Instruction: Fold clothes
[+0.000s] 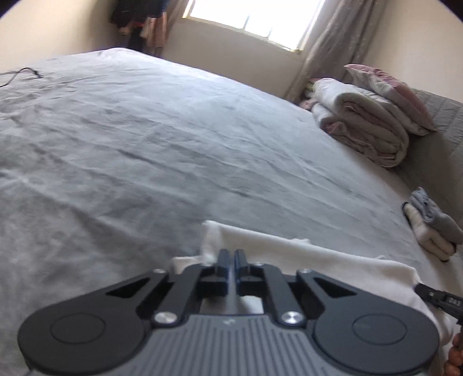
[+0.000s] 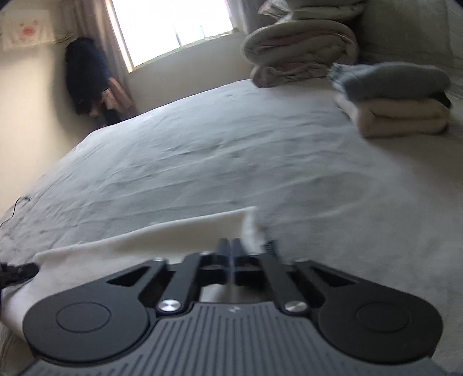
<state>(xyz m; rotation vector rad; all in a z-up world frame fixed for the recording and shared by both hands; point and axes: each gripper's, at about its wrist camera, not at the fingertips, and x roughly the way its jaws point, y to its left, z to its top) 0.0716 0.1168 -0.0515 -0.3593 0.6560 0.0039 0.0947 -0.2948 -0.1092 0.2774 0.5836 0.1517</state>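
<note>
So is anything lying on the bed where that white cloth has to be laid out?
Nothing visible. Both grippers, left and right, pinch the white cloth; the bedsheet ahead is bare. The folded pile sits off right.

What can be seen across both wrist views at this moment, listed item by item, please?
white garment: one, white, stretched between the two grippers above the near part of the bed
bed sheet: one, grey, wrinkled, covering the bed
folded clothes stack: one stack, grey piece on top of a cream piece, on the bed to the right
folded duvets: one pile, off-white and pink, at the far right of the bed
cable: one, black, on the far left of the sheet
window: one, bright, far wall
curtain: grey-beige, right of the window
hanging clothes: dark and pink, in the far corner
left gripper: black fingers shut on the garment's left end
right gripper: black fingers shut on its right end
</note>
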